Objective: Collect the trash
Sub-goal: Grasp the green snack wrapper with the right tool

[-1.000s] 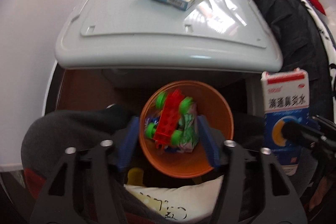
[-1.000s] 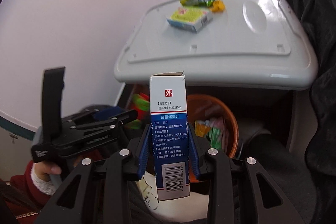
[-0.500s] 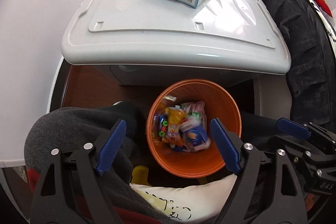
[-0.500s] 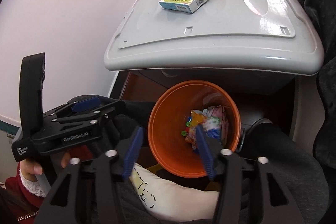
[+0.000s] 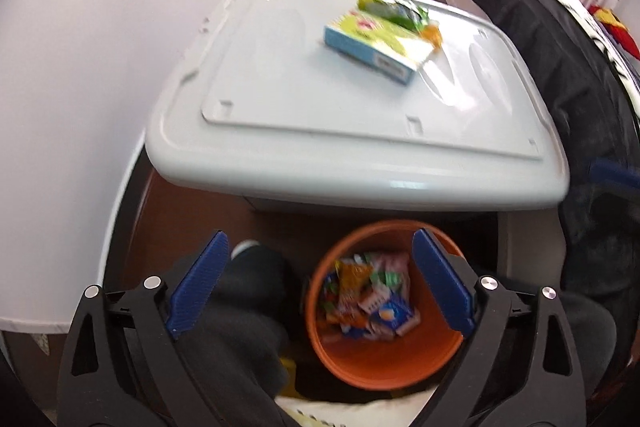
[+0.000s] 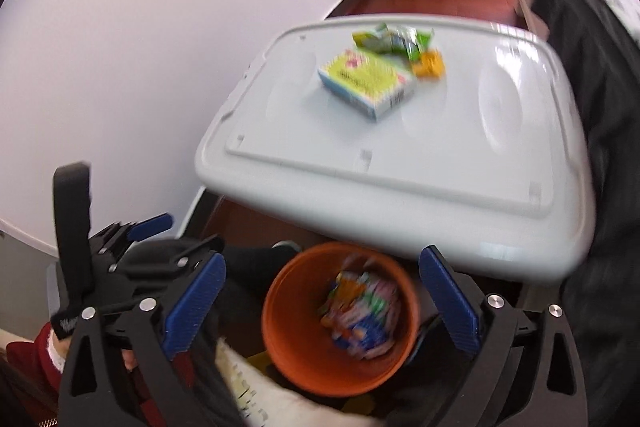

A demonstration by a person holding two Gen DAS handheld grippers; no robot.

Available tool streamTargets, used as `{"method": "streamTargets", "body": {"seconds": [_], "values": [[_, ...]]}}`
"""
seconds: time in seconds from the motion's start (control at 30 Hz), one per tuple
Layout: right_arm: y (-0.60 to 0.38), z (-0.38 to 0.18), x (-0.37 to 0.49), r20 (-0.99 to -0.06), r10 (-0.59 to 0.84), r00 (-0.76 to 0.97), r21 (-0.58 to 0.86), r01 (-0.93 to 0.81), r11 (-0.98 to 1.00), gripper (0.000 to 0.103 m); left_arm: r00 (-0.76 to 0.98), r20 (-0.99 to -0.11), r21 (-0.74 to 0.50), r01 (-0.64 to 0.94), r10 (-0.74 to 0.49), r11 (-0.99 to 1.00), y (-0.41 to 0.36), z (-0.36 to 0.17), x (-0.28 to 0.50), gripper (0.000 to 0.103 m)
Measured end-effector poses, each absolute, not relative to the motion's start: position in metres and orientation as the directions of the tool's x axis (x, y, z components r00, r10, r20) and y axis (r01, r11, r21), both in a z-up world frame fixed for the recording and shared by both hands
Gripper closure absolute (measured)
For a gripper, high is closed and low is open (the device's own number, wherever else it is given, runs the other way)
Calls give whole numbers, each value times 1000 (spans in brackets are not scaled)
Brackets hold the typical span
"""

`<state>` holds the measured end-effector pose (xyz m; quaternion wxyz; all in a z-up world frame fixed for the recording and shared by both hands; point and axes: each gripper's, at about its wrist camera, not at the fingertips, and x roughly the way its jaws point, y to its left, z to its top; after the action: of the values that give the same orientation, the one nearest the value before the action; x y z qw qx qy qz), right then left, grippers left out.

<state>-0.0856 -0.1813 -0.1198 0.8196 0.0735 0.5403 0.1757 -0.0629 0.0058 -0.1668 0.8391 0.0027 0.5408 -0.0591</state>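
Both hand-held grippers, left point(image 5: 316, 283) and right point(image 6: 322, 301), have just been opening and gape wide, empty. Lower centre, the orange bin point(image 5: 384, 367) holds wrappers. A box point(image 5: 372, 49) lies upper centre.

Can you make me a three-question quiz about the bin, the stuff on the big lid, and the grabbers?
1. Where is the yellow-green box?
A. in the bin
B. on the grey lid
C. on the floor

2. What colour is the bin?
A. orange
B. blue
C. white

3. How is the right gripper?
A. shut on a box
B. shut, empty
C. open, empty

Answers: 1 B, the box lies flat on the lid beside a green wrapper; 2 A, its wall is orange; 3 C, its jaws have just been opening and nothing is between them.
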Motion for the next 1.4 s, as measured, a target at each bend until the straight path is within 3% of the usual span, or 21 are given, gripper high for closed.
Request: {"method": "streamTargets", "body": {"seconds": [0.33,0.7,1.3,1.4], "values": [[-159,-107,33,-888,282,363,179,-292,939,5,390,-914,-85,77,-108,993,16,-180,-27,12],[-137,-134,128,-919,201,340,84,-330,940,5,350,-929,-112,55,-124,992,22,-199,-2,12],[-135,-170,219,-937,97,335,-53,-413,909,6,299,-943,-145,33,-148,989,21,-223,26,12],[-133,-178,231,-941,70,331,-92,-449,889,12,298,-942,-148,42,-154,988,18,-224,29,12]]}}
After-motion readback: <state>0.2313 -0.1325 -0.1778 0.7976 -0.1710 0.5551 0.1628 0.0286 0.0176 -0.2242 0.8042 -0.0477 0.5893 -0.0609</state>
